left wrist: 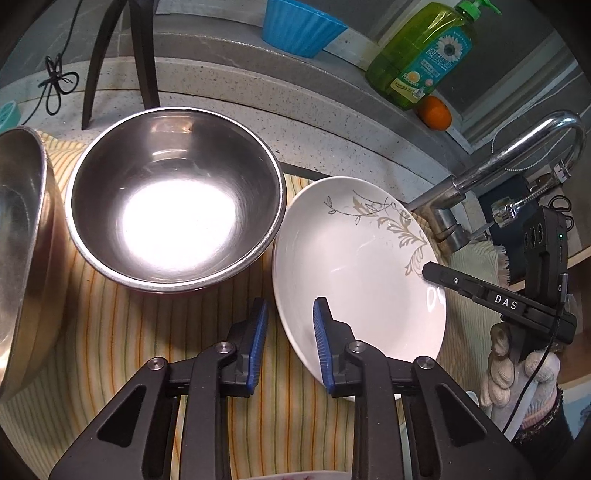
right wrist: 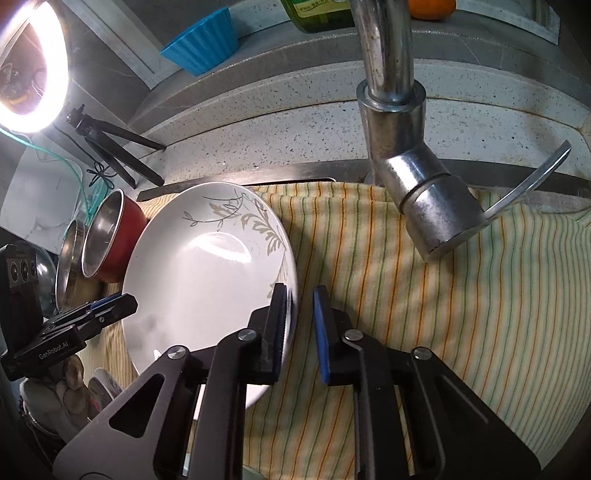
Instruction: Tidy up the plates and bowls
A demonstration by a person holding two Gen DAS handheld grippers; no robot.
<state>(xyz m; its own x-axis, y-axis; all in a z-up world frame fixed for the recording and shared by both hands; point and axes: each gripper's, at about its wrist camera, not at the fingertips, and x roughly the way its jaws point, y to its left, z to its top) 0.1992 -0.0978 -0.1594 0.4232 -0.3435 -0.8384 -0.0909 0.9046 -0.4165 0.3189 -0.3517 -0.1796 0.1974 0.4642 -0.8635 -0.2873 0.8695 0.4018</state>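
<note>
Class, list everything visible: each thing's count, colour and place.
striped cloth: one, yellow, under dishes
white plate: one, leaf-patterned, on cloth
red-sided bowl: one, steel inside, on cloth left of plate
steel bowl: one, silver, far left
tap: one, chrome, behind cloth
soap bottle: one, green, back ledge
cup: one, blue, back ledge
orange: one, orange, beside bottle
left gripper: one, black, fingers astride plate's left rim
right gripper: one, black, fingers astride plate's right rim

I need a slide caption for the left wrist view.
Left tongs straddling the white plate rim beside a steel bowl.
</note>
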